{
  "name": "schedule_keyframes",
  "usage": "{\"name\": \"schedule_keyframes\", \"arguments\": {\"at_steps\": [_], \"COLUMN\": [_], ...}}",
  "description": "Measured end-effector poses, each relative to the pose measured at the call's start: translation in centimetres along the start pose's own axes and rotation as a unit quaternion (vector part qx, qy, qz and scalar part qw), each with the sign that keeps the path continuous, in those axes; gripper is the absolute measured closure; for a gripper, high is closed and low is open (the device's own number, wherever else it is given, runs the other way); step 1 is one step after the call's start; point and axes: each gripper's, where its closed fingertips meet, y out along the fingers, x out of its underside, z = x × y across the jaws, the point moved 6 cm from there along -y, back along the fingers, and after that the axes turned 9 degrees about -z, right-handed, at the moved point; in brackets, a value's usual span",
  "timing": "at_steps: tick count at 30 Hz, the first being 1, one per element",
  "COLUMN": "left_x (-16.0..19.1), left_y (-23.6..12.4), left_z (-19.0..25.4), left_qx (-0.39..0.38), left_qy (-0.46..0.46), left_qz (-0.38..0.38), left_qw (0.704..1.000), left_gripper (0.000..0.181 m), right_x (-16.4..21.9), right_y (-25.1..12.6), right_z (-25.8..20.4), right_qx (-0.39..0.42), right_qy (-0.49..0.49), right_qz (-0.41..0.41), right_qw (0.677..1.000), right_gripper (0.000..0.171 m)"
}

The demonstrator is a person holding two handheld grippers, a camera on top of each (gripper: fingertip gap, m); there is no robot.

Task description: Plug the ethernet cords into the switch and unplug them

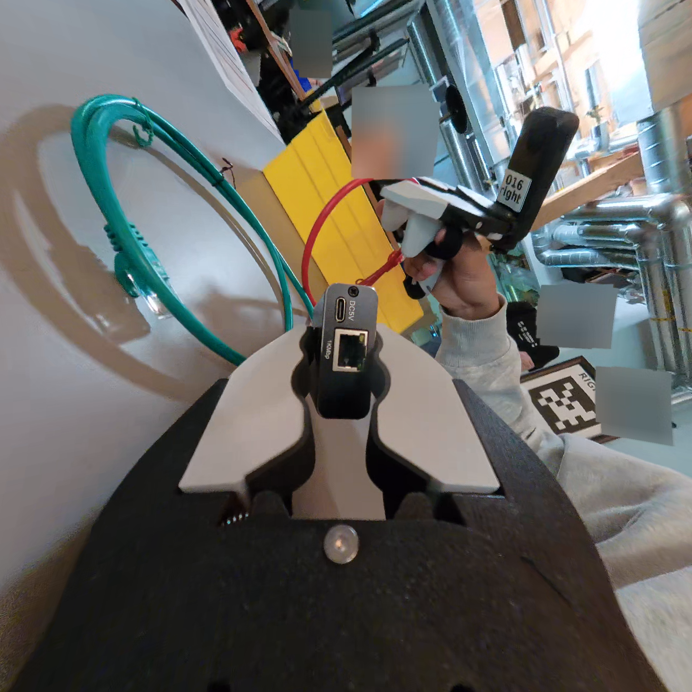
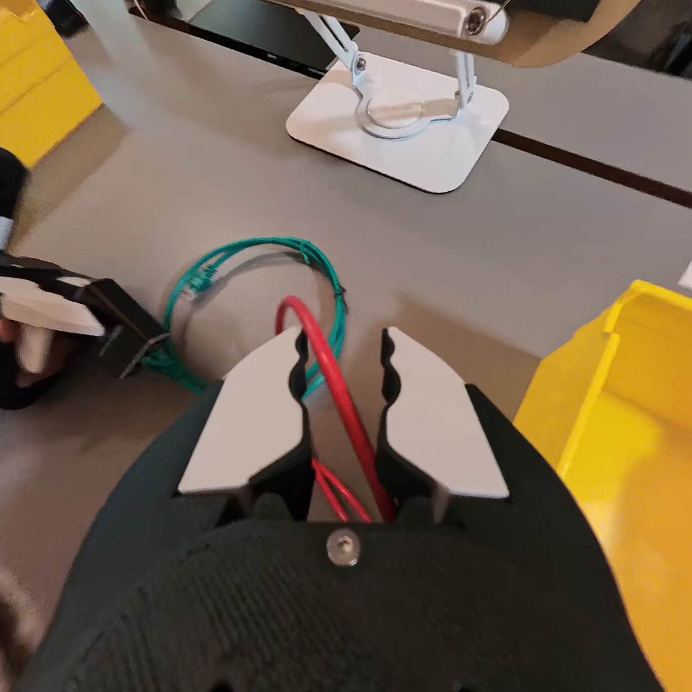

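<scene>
Grey bench [image 2: 232, 179] carries a yellow bin [image 2: 614, 430] at 3 o'clock in the right wrist view and the looped green cord [image 2: 258, 245] near centre, one end plugged into the switch [image 1: 346, 352]. Left tool [image 1: 342, 369] is pressed onto that dark switch, held off the bench. Right tool [image 2: 342, 359] stands spread, the red cord [image 2: 337, 382] running loose between its fingers toward 12 o'clock.
</scene>
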Motion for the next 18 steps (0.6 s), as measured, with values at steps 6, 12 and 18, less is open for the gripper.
{"name": "schedule_keyframes", "arguments": {"at_steps": [6, 12, 18], "left_x": [-0.5, -0.6, -0.6], "left_y": [-0.8, -0.9, -0.9], "left_z": [-0.4, -0.5, -0.5], "left_qx": [0.005, 0.016, 0.019], "left_qy": [-0.024, -0.035, -0.037], "left_qz": [0.041, 0.042, 0.046], "left_qw": [0.999, 0.998, 0.998], "left_gripper": [0.156, 0.156, 0.156], "right_x": [-0.8, -0.3, 3.1], "right_y": [0.4, -2.3, -5.0], "right_z": [0.1, -3.7, -3.1], "right_qx": [0.152, 0.095, 0.024], "right_qy": [-0.133, -0.181, -0.060], "right_qz": [0.023, 0.085, 0.110], "right_qw": [0.979, 0.975, 0.992], "right_gripper": [0.117, 0.098, 0.100]}}
